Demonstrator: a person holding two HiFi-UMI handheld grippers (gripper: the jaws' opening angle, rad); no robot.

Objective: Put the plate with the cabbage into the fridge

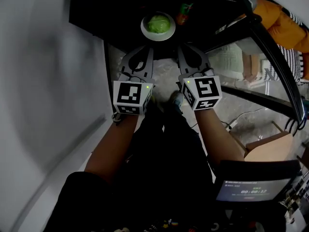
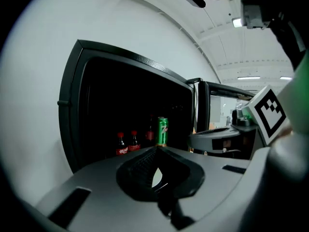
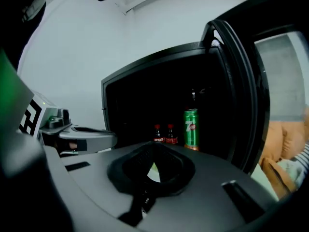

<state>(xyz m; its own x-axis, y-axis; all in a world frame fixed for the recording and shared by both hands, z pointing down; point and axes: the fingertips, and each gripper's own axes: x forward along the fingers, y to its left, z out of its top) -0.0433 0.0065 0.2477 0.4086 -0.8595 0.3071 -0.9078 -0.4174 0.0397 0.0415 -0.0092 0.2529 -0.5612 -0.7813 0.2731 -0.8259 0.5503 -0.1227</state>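
L gripper (image 1: 147, 48), R gripper (image 1: 182, 47): jaws pressed together, tips by plate (image 1: 144, 29) w/ cabbage (image 1: 158, 23).

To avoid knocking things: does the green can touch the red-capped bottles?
Apart. The right gripper view shows dark space between the green can and the bottles.

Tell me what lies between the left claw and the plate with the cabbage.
Nothing: the head view shows only a short bare strip of the dark fridge interior between the left claw and the plate.
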